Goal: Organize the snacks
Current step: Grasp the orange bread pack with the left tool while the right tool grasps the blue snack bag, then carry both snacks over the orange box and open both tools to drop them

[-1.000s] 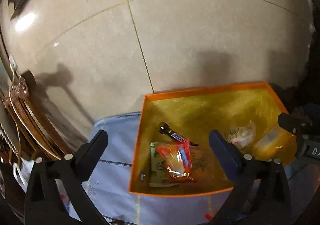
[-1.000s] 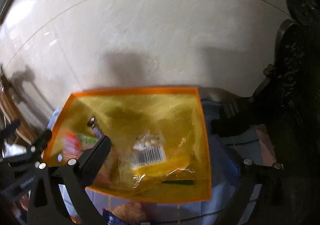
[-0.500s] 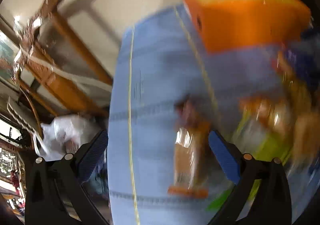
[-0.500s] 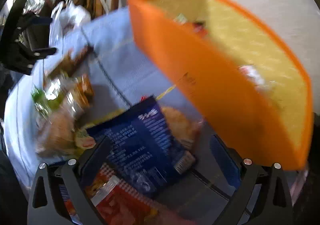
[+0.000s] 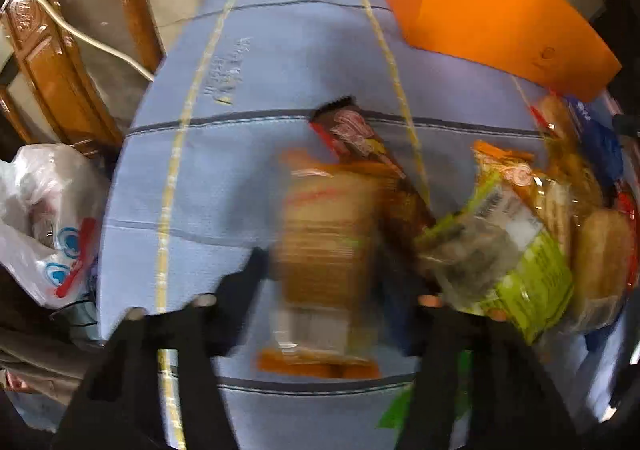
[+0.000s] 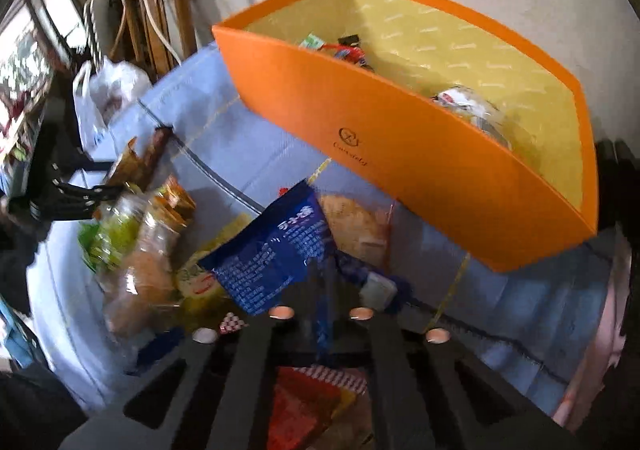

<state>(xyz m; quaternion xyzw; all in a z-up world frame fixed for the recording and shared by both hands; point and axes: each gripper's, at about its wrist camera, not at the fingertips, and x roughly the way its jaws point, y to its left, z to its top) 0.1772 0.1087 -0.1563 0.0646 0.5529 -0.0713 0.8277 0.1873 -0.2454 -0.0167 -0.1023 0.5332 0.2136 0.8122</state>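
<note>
While the snacks are only partly sorted, most of them lie in a loose heap on the pale blue quilted cloth (image 5: 280, 49) covering the table, and a few packets already sit in the orange cardboard box with the yellow lining (image 6: 360, 105) at the far side.

At the heap's near edge, the right tongs (image 6: 322, 314) have just closed and now pinch the lower edge of the dark blue printed foil packet (image 6: 272, 250), which stands up out of the pile just in front of the box wall. A red and white checked packet (image 6: 312, 402) lies under the tongs, and a clear bag of round biscuits (image 6: 356, 221) is partly hidden behind the blue one.

Toward the other end of the heap, the left tongs (image 5: 340, 282) have just been closing around the clear-wrapped stack of tan biscuits with orange ends (image 5: 324, 250). It sits between the two arms, but motion blur hides whether the pads press on it yet. A brown chocolate bar wrapper (image 5: 356, 129) leans against its far end, and a green and clear packet (image 5: 508, 250) lies just beside it.

The risks, as I judge them:
- The blue packet is held by a thin edge, so it could slip or tear when lifted.
- Neighbouring packets overlap both targets and may be dragged along.
- A hard squeeze could crush the biscuits.
- The box wall stands near, so a low carry could knock it.
</note>
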